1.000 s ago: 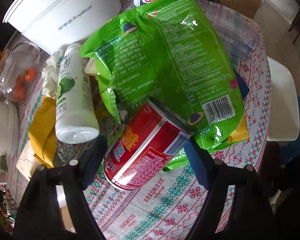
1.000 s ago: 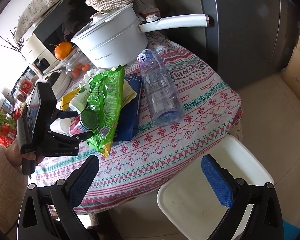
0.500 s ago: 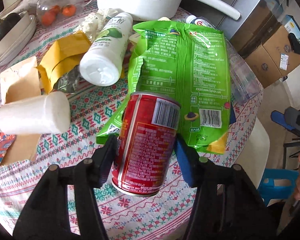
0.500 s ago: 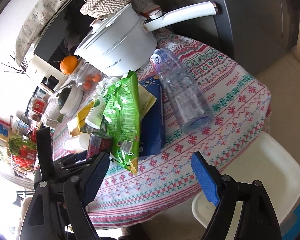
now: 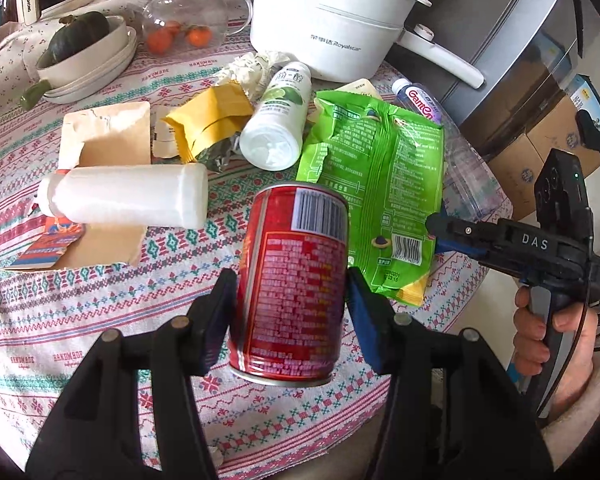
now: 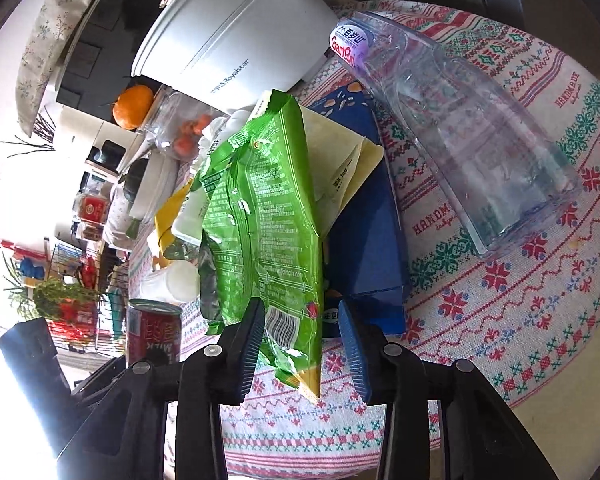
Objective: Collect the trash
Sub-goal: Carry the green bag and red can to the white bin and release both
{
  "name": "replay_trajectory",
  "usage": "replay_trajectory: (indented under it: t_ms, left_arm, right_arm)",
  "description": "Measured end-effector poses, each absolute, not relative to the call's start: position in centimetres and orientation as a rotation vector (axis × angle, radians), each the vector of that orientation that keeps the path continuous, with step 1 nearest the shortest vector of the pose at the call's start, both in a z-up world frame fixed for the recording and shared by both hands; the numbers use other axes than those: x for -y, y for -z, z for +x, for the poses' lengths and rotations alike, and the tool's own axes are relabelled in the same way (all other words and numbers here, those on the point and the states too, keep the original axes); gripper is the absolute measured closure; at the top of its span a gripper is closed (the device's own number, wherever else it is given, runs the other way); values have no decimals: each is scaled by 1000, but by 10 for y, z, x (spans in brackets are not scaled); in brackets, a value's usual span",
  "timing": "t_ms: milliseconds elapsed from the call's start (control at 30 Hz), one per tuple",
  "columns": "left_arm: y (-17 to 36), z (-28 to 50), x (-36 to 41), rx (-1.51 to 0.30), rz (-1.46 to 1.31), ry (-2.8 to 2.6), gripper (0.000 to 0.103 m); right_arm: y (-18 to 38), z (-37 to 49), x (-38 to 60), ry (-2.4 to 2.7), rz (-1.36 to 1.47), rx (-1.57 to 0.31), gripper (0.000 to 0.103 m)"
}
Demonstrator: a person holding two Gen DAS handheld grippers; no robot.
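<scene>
two tongs (image 5: 290,312): cylindrical red can (image 5: 296,280), crinkly green bag (image 6: 260,220).

A red cylindrical metal can (image 5: 292,284) carries white print and a barcode. The crinkled green foil snack bag (image 6: 268,216) has a yellow corner. The surface's cloth (image 5: 80,320) shows red, teal and white cross-stitch bands. The round plastic pot (image 5: 332,28) is white.

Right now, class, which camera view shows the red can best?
The left wrist view: the red can fills the centre, clamped in the left gripper, label and barcode plain. The right wrist view shows only a small slice of the can at the left, beside the green bag.
</scene>
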State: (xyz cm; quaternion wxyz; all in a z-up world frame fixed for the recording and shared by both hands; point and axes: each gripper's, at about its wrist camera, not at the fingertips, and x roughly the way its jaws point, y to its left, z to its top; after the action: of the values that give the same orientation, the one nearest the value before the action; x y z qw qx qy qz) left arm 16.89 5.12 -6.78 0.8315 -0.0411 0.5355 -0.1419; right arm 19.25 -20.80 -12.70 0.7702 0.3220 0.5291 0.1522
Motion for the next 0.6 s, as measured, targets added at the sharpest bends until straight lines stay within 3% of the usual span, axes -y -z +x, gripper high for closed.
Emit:
replay_trajectory:
  t_ms: [100, 267, 367, 600]
  left_arm:
    - [66, 168, -52, -1127, -90, 306, 46]
    - [65, 169, -54, -1114, -96, 296, 46]
    - [62, 168, -61, -1102, -128, 282, 46]
    - [42, 164, -63, -1048, -167, 301, 47]
  right_arm:
    - [129, 199, 205, -350, 715, -1127, 64]
    - [141, 205, 201, -376, 775, -1111, 91]
    - [135, 202, 197, -407, 763, -1093, 98]
    - [64, 168, 209, -451, 718, -942, 100]
